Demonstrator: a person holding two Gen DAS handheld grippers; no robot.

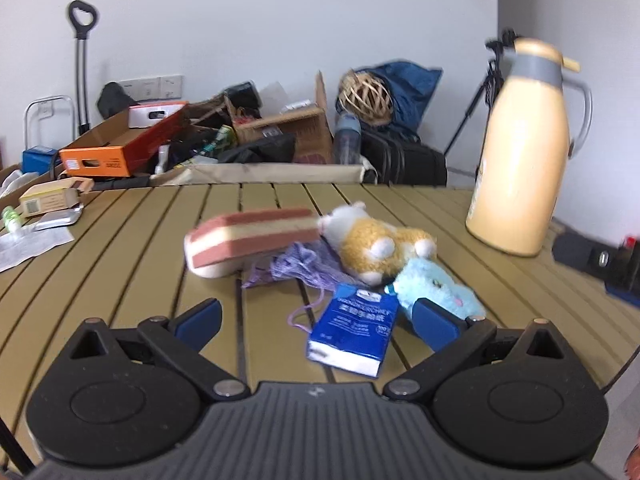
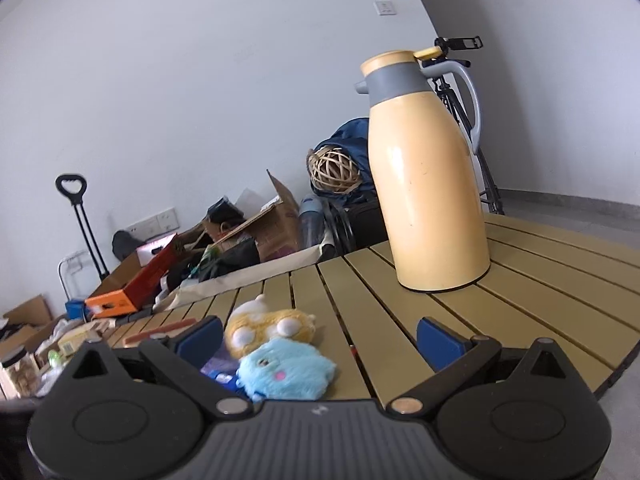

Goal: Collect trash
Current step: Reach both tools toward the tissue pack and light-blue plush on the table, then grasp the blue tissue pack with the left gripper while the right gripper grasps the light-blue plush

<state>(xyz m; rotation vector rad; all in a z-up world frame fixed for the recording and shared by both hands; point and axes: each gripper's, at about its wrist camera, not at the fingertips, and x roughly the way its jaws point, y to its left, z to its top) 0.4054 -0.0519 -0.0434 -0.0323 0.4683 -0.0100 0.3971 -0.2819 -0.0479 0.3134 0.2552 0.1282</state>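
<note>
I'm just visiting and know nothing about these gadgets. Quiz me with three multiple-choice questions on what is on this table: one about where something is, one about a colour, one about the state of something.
1. Where does the blue tissue pack lie?
A. In front of the plush toys, between the left gripper's fingers
B. On top of the jug
C. Inside the orange box

2. What colour is the body of the tall thermos jug?
A. Red
B. Pale yellow
C. Green

3. How is the right gripper set?
A. Shut on the jug
C. Shut on a toy
B. Open, holding nothing

Answers:
1 A: the left wrist view shows the pack flat on the slatted table, nearer than the yellow plush and the blue plush.
2 B: its body is pale yellow below a grey collar.
3 B: its blue pads stand wide apart with nothing clamped.
</note>
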